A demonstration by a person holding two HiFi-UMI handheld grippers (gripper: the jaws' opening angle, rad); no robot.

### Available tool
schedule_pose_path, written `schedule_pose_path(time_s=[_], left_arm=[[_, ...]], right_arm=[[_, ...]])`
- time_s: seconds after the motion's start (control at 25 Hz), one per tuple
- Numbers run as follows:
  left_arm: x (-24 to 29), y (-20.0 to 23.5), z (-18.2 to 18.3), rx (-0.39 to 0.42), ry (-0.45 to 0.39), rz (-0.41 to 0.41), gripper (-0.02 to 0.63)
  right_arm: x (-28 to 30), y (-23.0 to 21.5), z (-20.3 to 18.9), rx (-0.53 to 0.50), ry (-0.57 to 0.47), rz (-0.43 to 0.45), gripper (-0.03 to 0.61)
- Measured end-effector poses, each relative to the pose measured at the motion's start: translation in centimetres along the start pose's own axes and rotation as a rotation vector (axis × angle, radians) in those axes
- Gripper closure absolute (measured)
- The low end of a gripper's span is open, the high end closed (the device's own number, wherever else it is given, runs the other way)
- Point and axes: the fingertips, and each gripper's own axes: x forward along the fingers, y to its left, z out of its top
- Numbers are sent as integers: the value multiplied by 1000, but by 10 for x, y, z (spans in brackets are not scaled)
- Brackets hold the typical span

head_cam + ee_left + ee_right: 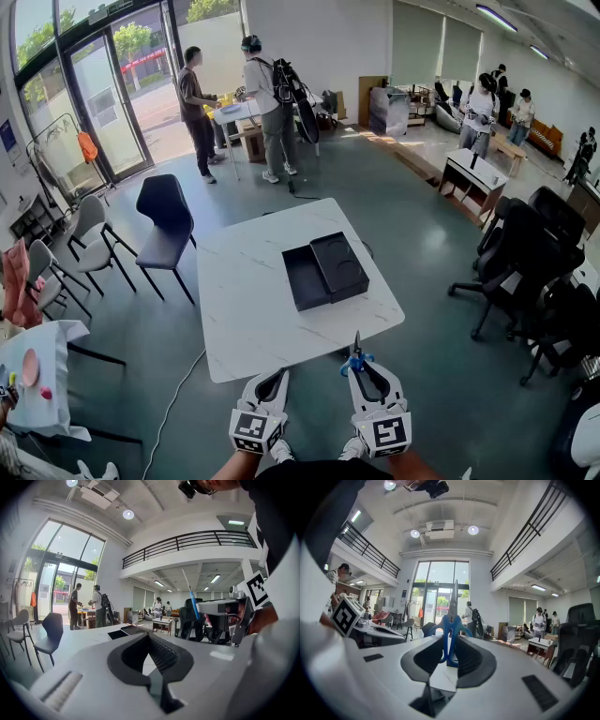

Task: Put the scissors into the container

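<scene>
In the head view the blue-handled scissors [356,355] stand blade-up in my right gripper [361,367], just off the near edge of the white table [253,309]. The right gripper view shows the pads pressed on the blue handles of the scissors [451,620], with the right gripper [451,660] shut on them. The black container [323,270] lies on the table's far half as two shallow black parts side by side. To the left, level with the right one, my left gripper [278,375] has its jaws together and nothing between them. The left gripper [149,637] faces the container [117,633].
A dark chair [167,220] stands at the table's left side, and black office chairs [525,253] are at the right. Grey chairs [89,239] and a small cloth-covered table [47,403] are at the left. People [267,94] stand far behind. A cable [173,398] runs across the floor.
</scene>
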Motion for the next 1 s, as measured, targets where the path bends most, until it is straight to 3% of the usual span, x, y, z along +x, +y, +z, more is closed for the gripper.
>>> schedule_pose_path(time_s=[0.6, 0.72, 1.0], left_arm=[[-37, 16, 3, -18, -32, 27, 604], [-42, 25, 4, -23, -41, 37, 604], [-63, 54, 0, -15, -47, 47, 604]], right_arm=[[3, 37, 10, 1, -12, 34, 492], [9, 42, 14, 37, -40, 24, 492], [31, 76, 27, 3, -45, 49, 492]])
